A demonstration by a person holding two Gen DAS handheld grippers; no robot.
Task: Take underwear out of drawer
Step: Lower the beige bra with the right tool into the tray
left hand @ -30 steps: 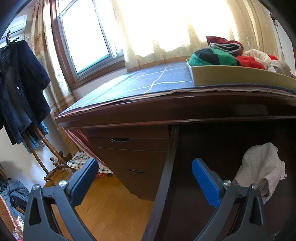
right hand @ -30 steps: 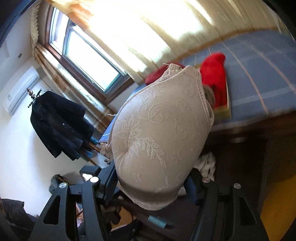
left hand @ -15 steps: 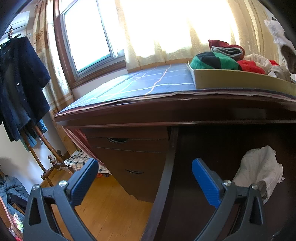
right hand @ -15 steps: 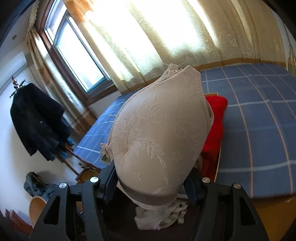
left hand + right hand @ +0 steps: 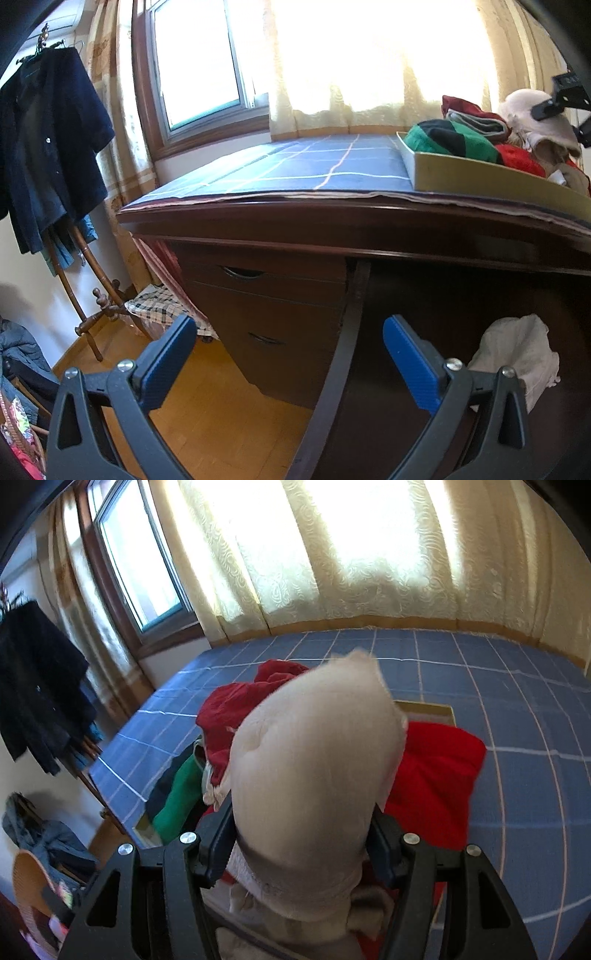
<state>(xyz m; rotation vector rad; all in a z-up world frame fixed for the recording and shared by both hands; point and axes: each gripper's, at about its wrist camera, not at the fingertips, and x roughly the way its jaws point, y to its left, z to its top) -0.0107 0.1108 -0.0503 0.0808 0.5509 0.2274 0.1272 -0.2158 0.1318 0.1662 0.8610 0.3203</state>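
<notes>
The right gripper (image 5: 301, 843) is clenched on 1 beige padded bra (image 5: 314, 775), which fills the gap between its 2 jaws and stands up ahead of them, long axis running away from the jaws toward the window. Directly below and ahead of those jaws lies the shallow tray (image 5: 424, 706) on the blue checked cloth (image 5: 517, 709), already heaped with clothes: a red garment (image 5: 436, 775) to the right of the jaws, a darker red one (image 5: 236, 709) ahead on the left, and a green and dark one (image 5: 177, 797) to the left. So the bra hangs right above the pile, and my guess is that the coming move is a short lowering and release straight ahead of the jaws.

The left gripper (image 5: 288, 358) stands released with nothing between its 2 blue pads (image 5: 410, 363). It points down at the open drawer (image 5: 347, 332), whose side rail runs up between the jaws. Just right of the right jaw, partly behind it, lies 1 pale crumpled garment (image 5: 517, 350) in the drawer. That is the only piece I can count there; the rest of the drawer is dark. The left hand is clearly the nearer one to it. From this view the right gripper (image 5: 561, 99) shows far off to the upper right, above the tray (image 5: 480, 177).
</notes>
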